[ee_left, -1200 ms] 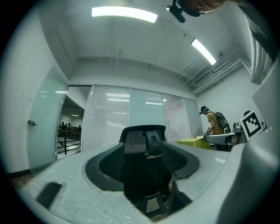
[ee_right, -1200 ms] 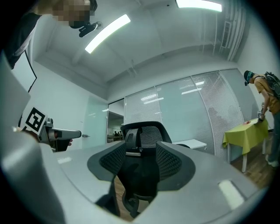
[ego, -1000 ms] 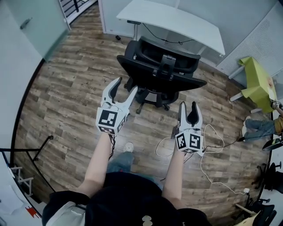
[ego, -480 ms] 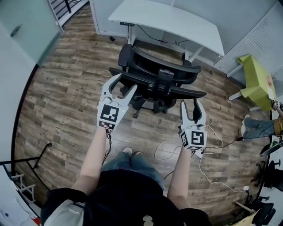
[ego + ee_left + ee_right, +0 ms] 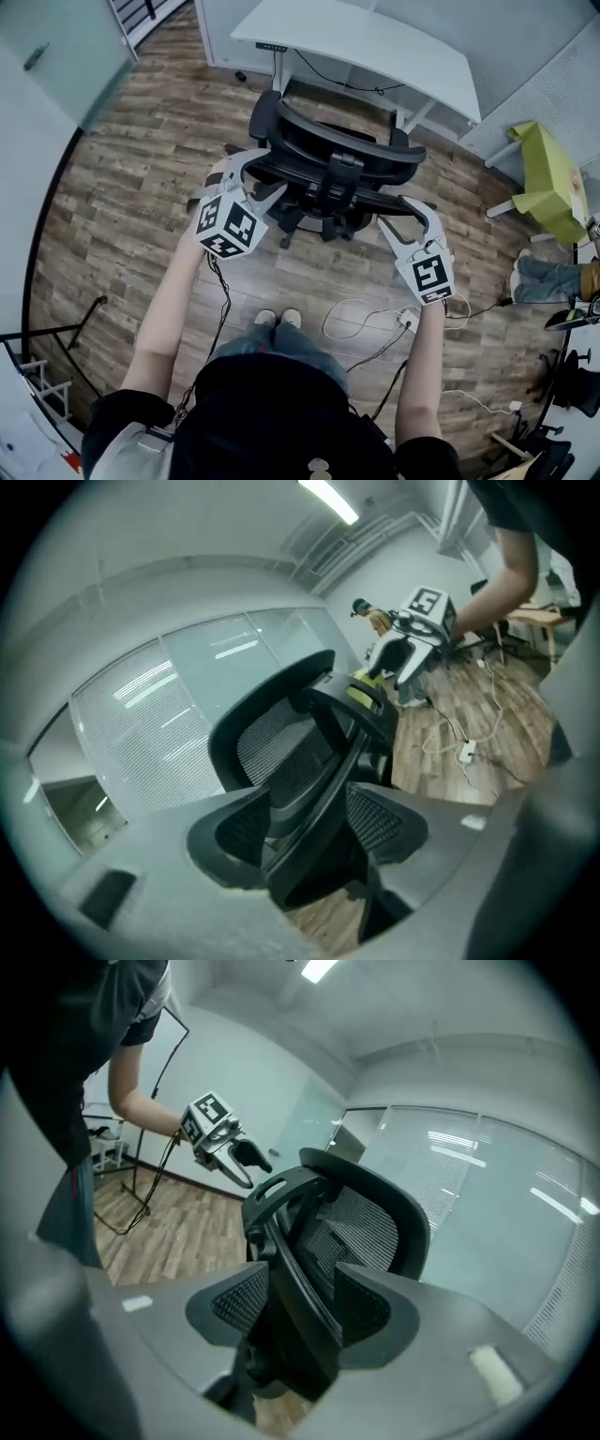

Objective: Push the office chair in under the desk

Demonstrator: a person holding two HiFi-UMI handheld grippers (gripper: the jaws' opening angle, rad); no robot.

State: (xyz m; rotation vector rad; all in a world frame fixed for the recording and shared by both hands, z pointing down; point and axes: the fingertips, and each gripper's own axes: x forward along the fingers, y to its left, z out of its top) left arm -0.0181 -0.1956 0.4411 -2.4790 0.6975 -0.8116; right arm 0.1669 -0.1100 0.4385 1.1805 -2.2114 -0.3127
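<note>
Plainly one office chair (image 5: 342,155), black with a mesh back, standing on the wood floor (image 5: 122,216) close in front of one white desk (image 5: 375,47), seat end toward the desk and backrest toward the person's two shoes (image 5: 277,319). Two grippers, one at each side of that backrest. Left gripper (image 5: 261,173) up against the left end of the chair's lower back wing, jaws spread apart and straddling it, nothing clamped; from the left gripper view, dark mesh and a black frame strut filling the gap between the two pads. Right gripper (image 5: 398,214) at the right end of the same wing, likewise spread, with the curved rear strut running between its pads in the right gripper view; actual contact with the pads not clear enough to call. One marker cube on each gripper, both facing up toward the head camera. One loose white cable (image 5: 366,323) looping across the boards behind the chair, near the shoes. One yellow-green stand (image 5: 548,183) well off to the right, apart from chair and desk.
</note>
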